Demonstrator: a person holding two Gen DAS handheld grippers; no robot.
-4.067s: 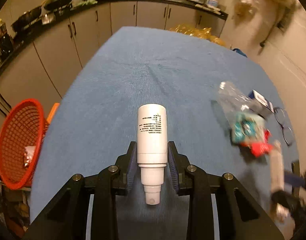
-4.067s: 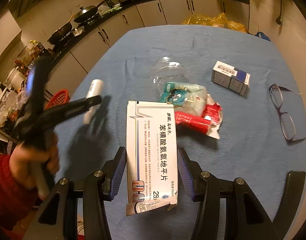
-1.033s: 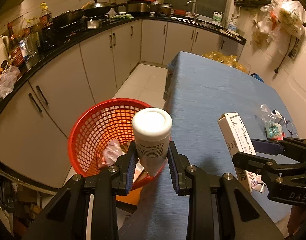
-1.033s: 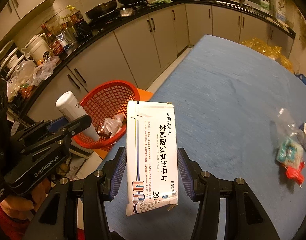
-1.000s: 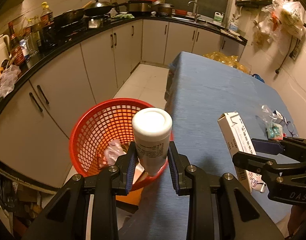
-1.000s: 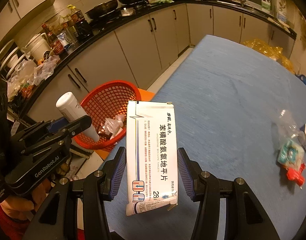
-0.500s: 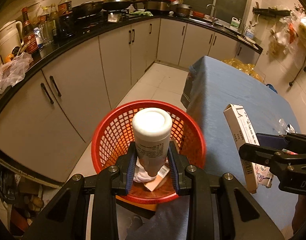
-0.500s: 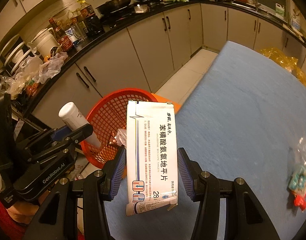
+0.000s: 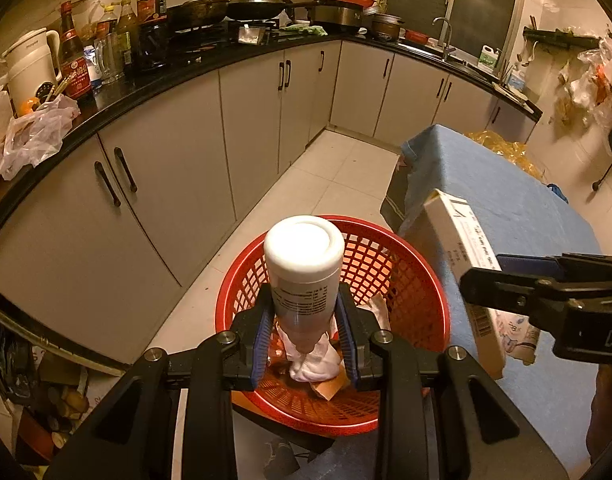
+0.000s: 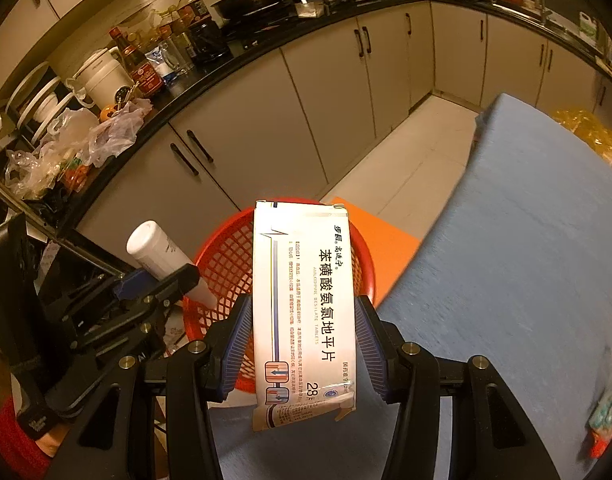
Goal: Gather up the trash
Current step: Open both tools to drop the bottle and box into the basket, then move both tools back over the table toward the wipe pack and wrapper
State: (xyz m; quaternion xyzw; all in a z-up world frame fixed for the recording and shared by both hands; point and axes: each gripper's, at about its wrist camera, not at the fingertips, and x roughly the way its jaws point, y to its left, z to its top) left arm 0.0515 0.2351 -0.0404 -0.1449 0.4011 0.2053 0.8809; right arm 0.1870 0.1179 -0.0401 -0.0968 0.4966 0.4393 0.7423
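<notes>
My left gripper (image 9: pixel 306 336) is shut on a white plastic bottle (image 9: pixel 304 268) and holds it right above the red mesh basket (image 9: pixel 417 300), which stands on the floor by the table and holds crumpled white trash (image 9: pixel 313 360). My right gripper (image 10: pixel 304 344) is shut on a white medicine box (image 10: pixel 304 300) and holds it over the table's edge next to the basket (image 10: pixel 222 264). The left gripper and bottle (image 10: pixel 158 252) show at the left of the right wrist view. The box (image 9: pixel 461 264) shows at the right of the left wrist view.
The blue-covered table (image 9: pixel 505 208) is to the right, with a small trash pile (image 10: pixel 605 408) at its far right. Grey kitchen cabinets (image 9: pixel 178 184) and a cluttered black counter (image 10: pixel 146 92) curve around the left and back. An orange board (image 10: pixel 385 248) lies beside the basket.
Both grippers have moved left toward the basket with their loads. The bottle is now over the basket's middle, and the box has come up to the table's edge.
</notes>
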